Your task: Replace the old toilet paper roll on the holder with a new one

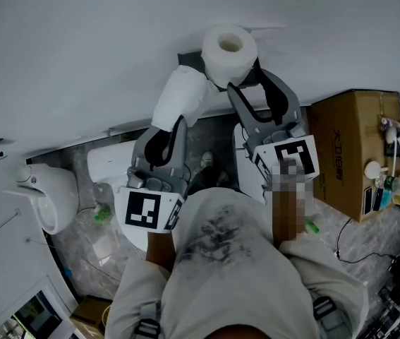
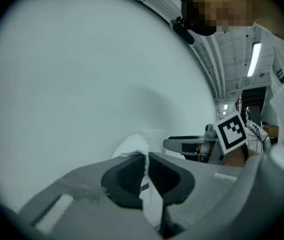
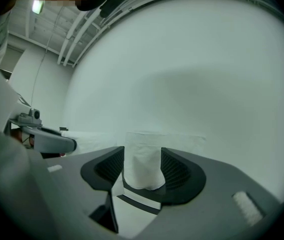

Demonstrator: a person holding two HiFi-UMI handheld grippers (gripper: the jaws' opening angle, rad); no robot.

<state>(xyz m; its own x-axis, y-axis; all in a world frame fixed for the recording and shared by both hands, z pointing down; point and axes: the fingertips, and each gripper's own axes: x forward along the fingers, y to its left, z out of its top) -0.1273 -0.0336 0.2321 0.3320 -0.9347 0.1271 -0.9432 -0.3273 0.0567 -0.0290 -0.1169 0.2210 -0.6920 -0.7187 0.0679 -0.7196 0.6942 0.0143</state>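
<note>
Toilet paper roll (image 1: 236, 61) between right tongs (image 1: 245, 80) (apart)

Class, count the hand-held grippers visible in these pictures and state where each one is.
2. The left hand-held gripper pinches soft white paper left of centre; the right hand-held gripper, jaws open, flanks the white cylindrical toilet paper roll at the white wall. None seems hidden.

dim, flat, bluish light; both gripper views bulge, with black vignetted corners.
</note>
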